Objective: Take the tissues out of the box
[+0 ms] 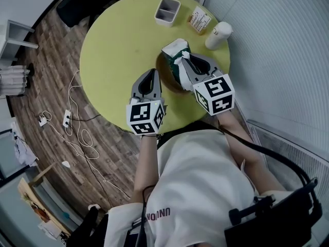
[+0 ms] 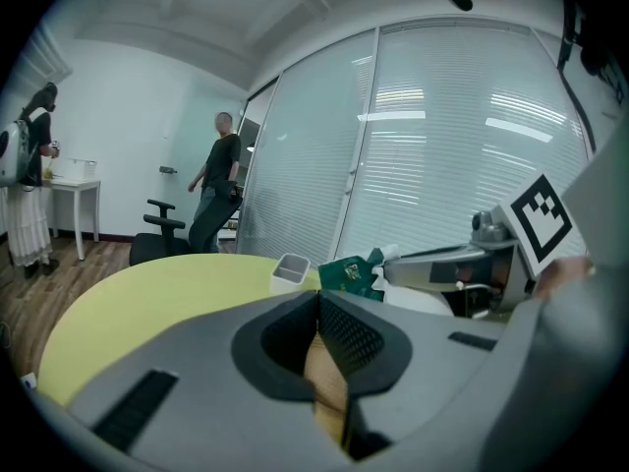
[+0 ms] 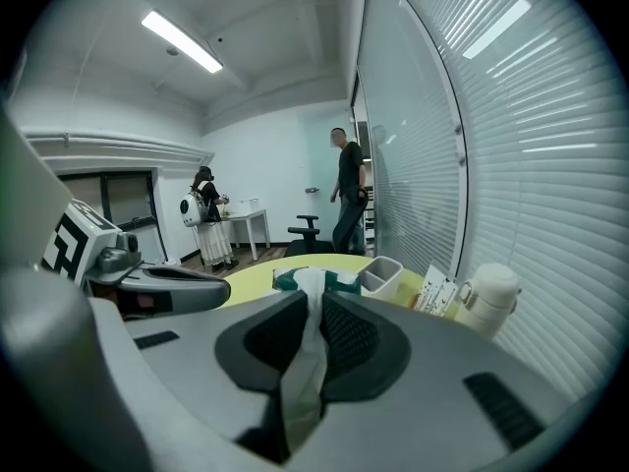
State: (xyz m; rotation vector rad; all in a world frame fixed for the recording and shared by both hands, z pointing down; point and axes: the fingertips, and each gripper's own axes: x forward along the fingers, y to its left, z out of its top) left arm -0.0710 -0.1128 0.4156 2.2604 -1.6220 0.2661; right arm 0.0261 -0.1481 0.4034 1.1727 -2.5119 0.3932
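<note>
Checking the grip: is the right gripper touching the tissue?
Touching. In the right gripper view, the right gripper pinches the tissue between its jaws.

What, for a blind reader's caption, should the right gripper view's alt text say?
The right gripper pinches a white tissue running up to a green tissue box on a yellow-green table. A grey holder and white bottle stand beyond.

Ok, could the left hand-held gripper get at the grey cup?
Probably yes: only bare table lies between the left hand-held gripper and the grey cup, though its jaws grip the rim of the brown tray.
</note>
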